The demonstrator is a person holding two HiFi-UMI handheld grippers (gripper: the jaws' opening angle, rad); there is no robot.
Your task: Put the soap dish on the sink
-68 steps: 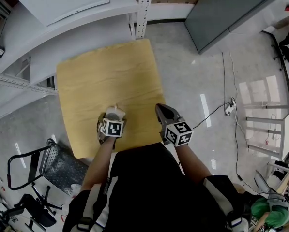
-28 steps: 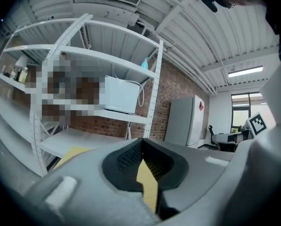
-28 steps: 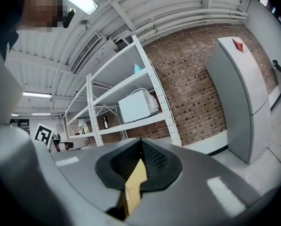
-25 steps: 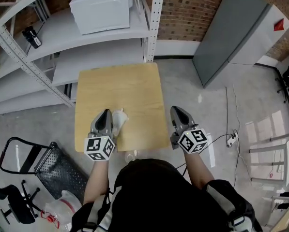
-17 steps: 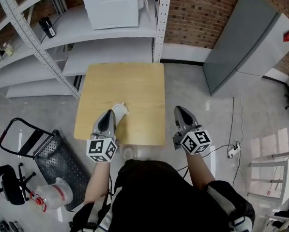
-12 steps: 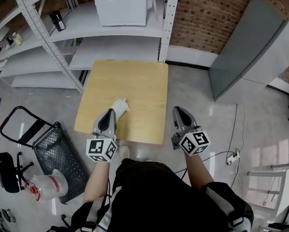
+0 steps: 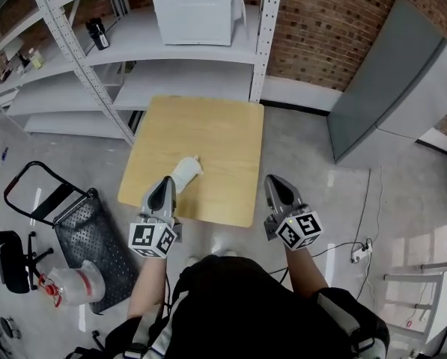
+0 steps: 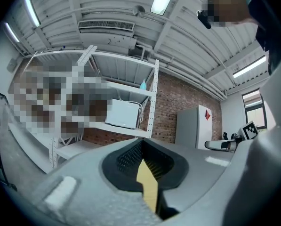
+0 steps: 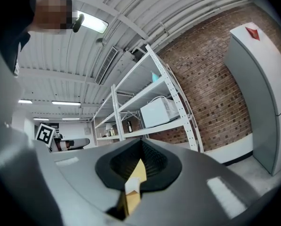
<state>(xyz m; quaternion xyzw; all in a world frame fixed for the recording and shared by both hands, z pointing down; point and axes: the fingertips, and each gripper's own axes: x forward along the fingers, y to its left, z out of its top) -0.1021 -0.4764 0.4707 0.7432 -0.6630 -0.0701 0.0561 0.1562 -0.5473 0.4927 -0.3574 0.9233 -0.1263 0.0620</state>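
The white soap dish [image 7: 185, 173] lies on the wooden table [image 7: 208, 133], toward its front left part. My left gripper [image 7: 165, 183] hovers just in front and to the left of the dish, apart from it, jaws shut and empty. My right gripper [image 7: 272, 181] hangs past the table's front right corner, above the floor, also shut with nothing in it. In the left gripper view, the left gripper [image 8: 147, 185] shows only a thin slit of tabletop between the closed jaws. The right gripper view shows the same narrow slit at the right gripper [image 9: 133, 182].
A grey metal shelving rack [image 7: 81, 58] stands behind the table with a white box-shaped appliance [image 7: 199, 10] on it. A grey cabinet [image 7: 391, 81] stands against the brick wall at right. A black folding cart [image 7: 84, 238] is left of me. A cable and power strip [image 7: 356, 253] lie on the floor.
My left gripper has drawn back from beside the soap dish toward the table's front edge. The dish has stayed on the table. My head view has tilted up, showing more of the shelves.
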